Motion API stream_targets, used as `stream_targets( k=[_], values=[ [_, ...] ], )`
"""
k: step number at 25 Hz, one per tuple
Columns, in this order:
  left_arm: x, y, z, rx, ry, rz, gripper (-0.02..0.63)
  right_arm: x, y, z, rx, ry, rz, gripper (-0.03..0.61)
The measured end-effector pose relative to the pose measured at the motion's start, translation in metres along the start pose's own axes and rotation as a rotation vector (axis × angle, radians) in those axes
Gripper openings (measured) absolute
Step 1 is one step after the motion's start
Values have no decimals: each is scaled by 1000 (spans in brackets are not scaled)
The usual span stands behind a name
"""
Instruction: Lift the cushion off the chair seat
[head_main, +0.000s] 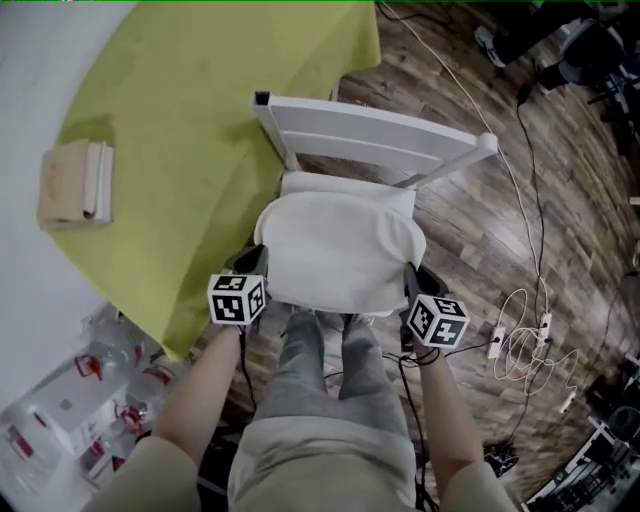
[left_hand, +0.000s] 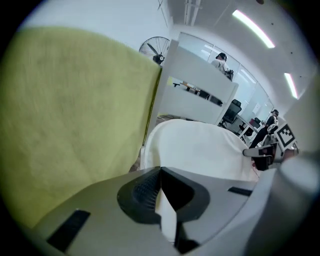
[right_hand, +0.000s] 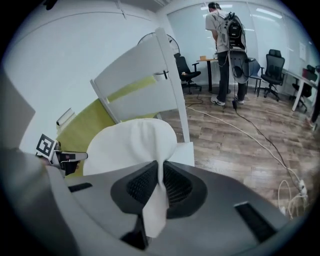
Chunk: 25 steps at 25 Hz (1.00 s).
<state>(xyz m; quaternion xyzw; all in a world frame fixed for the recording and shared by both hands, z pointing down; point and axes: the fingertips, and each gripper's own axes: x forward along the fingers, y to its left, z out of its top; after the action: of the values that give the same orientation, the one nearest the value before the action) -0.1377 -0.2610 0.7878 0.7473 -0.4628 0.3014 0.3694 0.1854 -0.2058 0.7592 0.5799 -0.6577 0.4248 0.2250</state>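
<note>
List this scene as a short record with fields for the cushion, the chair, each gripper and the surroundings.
Cushion: white, pinched at both side edges
Chair: white, slatted back, partly covered by the cushion
Left gripper: shut on the cushion's left edge
Right gripper: shut on the cushion's right edge
Surroundings: yellow-green tablecloth beside the chair, wood floor, loose cables
</note>
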Motion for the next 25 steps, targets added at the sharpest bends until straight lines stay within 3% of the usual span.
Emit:
stream_targets(
  k=[15,25],
  values=[
    [-167,-82,158,98,-335,-70,21,-194,53,161,-142,-341,17,54],
    [-271,-114,222,142,-542,-77,21,-297,96,218,-246,-533,49,55]
  ],
)
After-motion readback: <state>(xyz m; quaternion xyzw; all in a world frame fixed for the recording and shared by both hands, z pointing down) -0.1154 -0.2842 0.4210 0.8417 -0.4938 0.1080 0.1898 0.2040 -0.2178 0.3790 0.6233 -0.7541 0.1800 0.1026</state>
